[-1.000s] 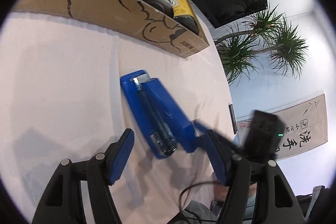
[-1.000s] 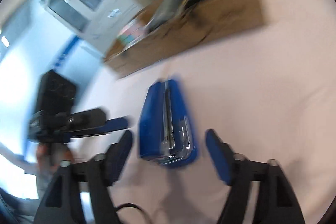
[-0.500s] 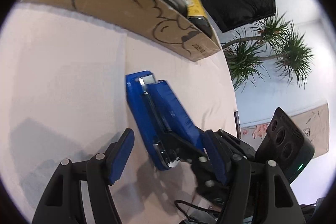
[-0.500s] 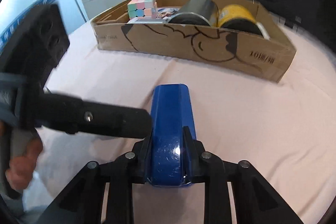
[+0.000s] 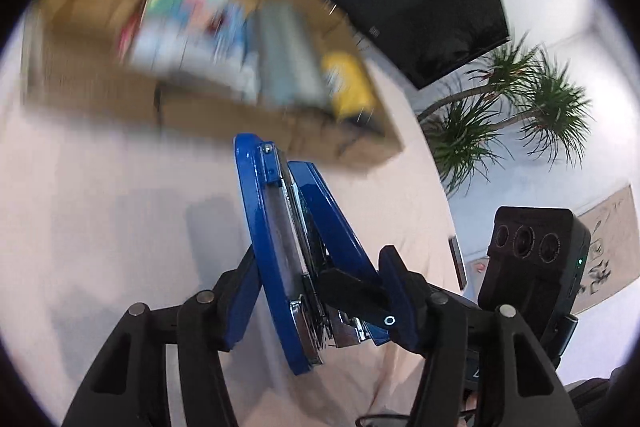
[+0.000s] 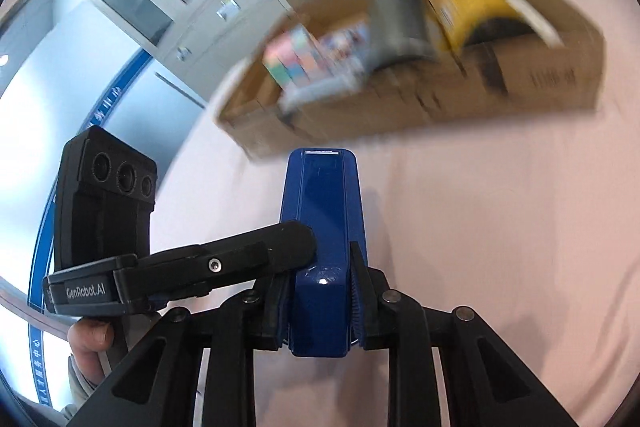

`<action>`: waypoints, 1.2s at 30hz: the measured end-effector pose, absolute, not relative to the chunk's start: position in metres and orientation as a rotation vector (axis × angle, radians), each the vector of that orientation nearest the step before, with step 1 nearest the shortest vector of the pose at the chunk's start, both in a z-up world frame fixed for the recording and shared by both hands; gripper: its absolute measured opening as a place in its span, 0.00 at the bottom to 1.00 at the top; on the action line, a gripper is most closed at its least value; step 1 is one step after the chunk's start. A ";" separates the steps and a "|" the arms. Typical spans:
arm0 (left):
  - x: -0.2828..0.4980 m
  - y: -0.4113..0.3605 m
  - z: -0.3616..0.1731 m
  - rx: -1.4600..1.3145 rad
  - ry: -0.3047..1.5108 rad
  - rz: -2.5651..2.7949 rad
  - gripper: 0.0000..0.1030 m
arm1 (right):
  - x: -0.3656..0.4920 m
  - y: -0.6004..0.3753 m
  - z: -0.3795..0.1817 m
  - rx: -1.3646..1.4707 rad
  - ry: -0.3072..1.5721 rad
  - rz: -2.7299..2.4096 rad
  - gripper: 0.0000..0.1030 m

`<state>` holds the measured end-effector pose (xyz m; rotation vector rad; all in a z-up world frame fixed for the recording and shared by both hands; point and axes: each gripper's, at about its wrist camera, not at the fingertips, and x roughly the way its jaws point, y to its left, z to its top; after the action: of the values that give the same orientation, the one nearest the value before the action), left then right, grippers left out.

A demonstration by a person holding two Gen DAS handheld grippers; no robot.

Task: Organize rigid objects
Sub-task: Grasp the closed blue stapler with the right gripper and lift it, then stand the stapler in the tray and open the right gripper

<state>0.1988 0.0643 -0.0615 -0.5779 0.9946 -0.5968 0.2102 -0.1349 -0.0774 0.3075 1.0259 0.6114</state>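
A pale pink tablecloth [image 6: 500, 227] covers the work surface. On it, at the far side, stands an open cardboard box [image 6: 540, 83], motion-blurred in both views. Contents, as far as legible: a yellow canister [image 6: 472, 7] at one end, a grey metal can [image 6: 400, 23] lying beside it, then a pastel-coloured puzzle cube [image 6: 288, 59] with flat printed items next to it; finer detail cannot be made out. The blue stapler [image 6: 324, 227] is outside the box, raised above the cloth just short of the box's near wall. The right gripper [image 6: 320, 311] is clamped on the stapler's rear end, pads pressing both sides. The left gripper [image 5: 316, 303] straddles the same stapler; its jaws are closing, with the stapler between them, and contact on both pads cannot be confirmed.
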 end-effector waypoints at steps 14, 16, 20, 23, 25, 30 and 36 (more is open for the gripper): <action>0.416 0.097 -0.023 -0.569 1.065 -0.638 0.56 | 0.411 -0.075 -0.019 0.244 0.940 0.463 0.22; 0.429 0.095 -0.033 -0.579 1.106 -0.633 0.56 | 0.429 -0.072 -0.027 0.235 0.970 0.435 0.22; 0.433 0.091 -0.040 -0.509 1.141 -0.590 0.57 | 0.450 -0.059 -0.047 0.223 1.005 0.390 0.23; 0.434 0.092 -0.039 -0.490 1.161 -0.555 0.58 | 0.458 -0.050 -0.052 0.214 1.009 0.361 0.24; 0.428 0.094 -0.035 -0.478 1.145 -0.548 0.58 | 0.460 -0.045 -0.055 0.203 1.015 0.339 0.26; 0.406 0.108 -0.017 -0.430 1.081 -0.506 0.59 | 0.453 -0.037 -0.060 0.164 1.014 0.313 0.19; 0.379 0.127 -0.006 -0.402 1.020 -0.470 0.59 | 0.442 -0.028 -0.055 0.114 1.003 0.345 0.18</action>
<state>0.3792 0.1266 -0.0064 -0.4022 1.0205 -0.4702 0.4423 -0.0279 -0.0548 0.1144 1.0034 0.3449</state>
